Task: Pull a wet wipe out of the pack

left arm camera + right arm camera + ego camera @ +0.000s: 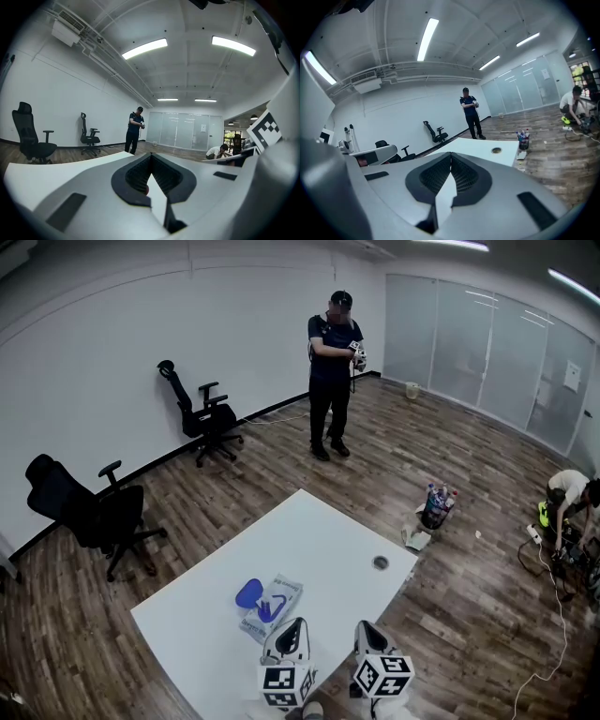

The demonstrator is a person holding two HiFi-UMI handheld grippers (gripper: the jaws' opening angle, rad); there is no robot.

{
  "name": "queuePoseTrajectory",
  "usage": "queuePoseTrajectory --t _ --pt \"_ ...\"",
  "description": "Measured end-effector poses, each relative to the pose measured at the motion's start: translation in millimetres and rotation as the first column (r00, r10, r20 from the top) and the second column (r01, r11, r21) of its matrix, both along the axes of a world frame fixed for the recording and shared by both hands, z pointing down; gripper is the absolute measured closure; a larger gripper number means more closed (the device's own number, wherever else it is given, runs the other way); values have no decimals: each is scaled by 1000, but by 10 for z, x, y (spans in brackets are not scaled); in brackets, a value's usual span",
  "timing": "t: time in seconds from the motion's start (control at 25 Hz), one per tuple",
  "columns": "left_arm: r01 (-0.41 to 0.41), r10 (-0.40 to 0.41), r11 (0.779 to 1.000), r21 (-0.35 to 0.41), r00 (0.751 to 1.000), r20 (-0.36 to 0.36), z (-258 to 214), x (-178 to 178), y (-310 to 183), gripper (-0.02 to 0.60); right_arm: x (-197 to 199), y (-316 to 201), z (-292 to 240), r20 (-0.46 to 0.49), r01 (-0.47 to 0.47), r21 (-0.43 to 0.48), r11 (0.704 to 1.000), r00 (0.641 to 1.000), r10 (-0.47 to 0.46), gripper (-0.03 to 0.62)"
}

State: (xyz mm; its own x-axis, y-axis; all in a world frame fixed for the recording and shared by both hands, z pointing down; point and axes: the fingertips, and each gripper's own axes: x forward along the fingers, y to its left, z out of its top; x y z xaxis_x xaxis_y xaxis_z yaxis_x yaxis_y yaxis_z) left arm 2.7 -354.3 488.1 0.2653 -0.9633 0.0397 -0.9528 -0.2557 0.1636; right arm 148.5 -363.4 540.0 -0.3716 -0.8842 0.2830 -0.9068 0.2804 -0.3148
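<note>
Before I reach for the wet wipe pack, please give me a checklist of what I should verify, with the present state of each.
1. Wet wipe pack lies on the table, near the claws: ok.
2. Blue lid flipped open: ok, as it appears.
3. A wipe sticking out to grab: cannot tell.
4. Left claw open: not ok, shut and empty.
5. Right claw open: not ok, shut and empty.
6. Claws aimed at the pack: not ok, neither gripper view shows it.

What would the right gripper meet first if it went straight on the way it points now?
Probably the bare top of the white table: the right gripper, jaws shut, aims slightly down across it, left of the round hole. The wet wipe pack lies off that line, further left.
</note>
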Motion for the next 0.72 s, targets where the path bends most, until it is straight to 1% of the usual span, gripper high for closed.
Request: queuePoseTrajectory --t 0.2,0.48,0.72 --pt "36 -36 999 -10 999 -7 58 -92 -143 584 -93 -187 41 -5 36 -15 999 999 -37 586" --pt "94 -94 995 -22 996 -12 76 -290 -174 585 -288 -280 118 -1 90 -43 995 996 -91 585" --pt "159 -159 986 -53 987 7 180 -381 -167 584 -452 -336 171 1 174 -66 982 985 -175 586"
